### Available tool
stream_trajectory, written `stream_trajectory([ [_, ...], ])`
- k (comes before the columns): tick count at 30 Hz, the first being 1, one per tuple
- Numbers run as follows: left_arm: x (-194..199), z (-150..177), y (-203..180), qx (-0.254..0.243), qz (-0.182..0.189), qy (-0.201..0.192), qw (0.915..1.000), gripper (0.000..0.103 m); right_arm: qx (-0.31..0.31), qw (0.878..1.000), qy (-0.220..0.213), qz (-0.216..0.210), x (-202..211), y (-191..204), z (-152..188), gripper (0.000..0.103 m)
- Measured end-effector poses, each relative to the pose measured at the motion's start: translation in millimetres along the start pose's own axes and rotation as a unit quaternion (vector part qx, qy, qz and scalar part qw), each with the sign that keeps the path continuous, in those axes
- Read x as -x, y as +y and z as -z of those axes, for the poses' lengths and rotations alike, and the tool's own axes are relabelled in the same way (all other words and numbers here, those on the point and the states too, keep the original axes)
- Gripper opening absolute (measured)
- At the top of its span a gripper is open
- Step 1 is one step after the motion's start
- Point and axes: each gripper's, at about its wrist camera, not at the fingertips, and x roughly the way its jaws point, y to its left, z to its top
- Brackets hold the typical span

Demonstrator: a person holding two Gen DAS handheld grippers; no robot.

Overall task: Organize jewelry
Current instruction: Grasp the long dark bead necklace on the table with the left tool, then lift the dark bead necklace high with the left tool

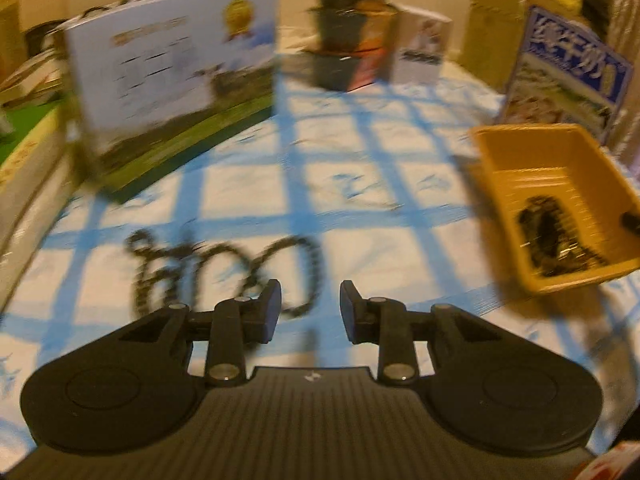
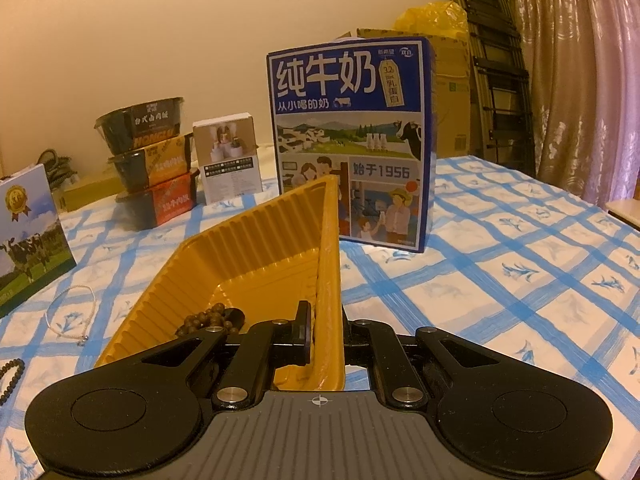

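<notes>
Left gripper (image 1: 310, 312): fingers apart, nothing between, over dark beaded strand (image 1: 224, 272) lying looped on blue-checked cloth surface (image 1: 360, 152) near its front edge. Strand looks light, limp, beads slick; best pinch one loop, not centre. Right gripper (image 2: 326, 336): fingers clamped on near rim of ribbed yellow plastic tray (image 2: 256, 248), tilted, thin, flexible. Dark beads (image 2: 212, 318) already inside. Pale thin bracelet (image 2: 68, 312) left of tray.

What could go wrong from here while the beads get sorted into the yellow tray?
The right gripper pinches only the thin wall of the yellow tray; it could tip, spilling the brown beads. The open left gripper may snag just part of the looped dark bead string, dragging it across the tablecloth.
</notes>
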Motion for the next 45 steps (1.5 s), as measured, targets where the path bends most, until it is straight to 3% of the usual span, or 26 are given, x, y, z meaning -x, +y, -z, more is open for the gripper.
stream_trajectory([
  [10, -12, -5, 63, 0.016, -0.086, -0.002, 0.9961, 0.033, 0.001, 1.0, 0.0, 0.0, 1, -1, 1, 0.009],
  [22, -63, -10, 98, 0.013, -0.066, 0.049, 0.9965, 0.037, 0.003, 1.0, 0.001, 0.002, 1, -1, 3, 0.009],
  [25, -67, -11, 100, 0.01, -0.06, 0.046, 0.9971, 0.036, 0.005, 1.0, 0.002, 0.004, 1, -3, 4, 0.009],
  [27, -67, -12, 100, 0.009, -0.053, 0.048, 0.9974, 0.03, 0.006, 1.0, 0.002, 0.005, 0, -1, 3, 0.009],
  [28, -67, -12, 98, 0.004, -0.047, 0.048, 0.9978, 0.015, 0.006, 1.0, 0.003, 0.005, 0, -2, 3, 0.009],
  [34, -65, -14, 81, -0.025, -0.046, 0.05, 0.9974, 0.011, 0.008, 1.0, 0.003, 0.004, -1, -2, 3, 0.009],
  [35, -61, -15, 79, -0.023, -0.042, 0.048, 0.9977, 0.006, 0.007, 1.0, 0.003, 0.004, -1, -2, 3, 0.009],
  [45, 11, -65, 57, -0.056, -0.009, -0.028, 0.998, 0.006, 0.007, 1.0, 0.002, 0.0, 0, -1, 1, 0.009],
])
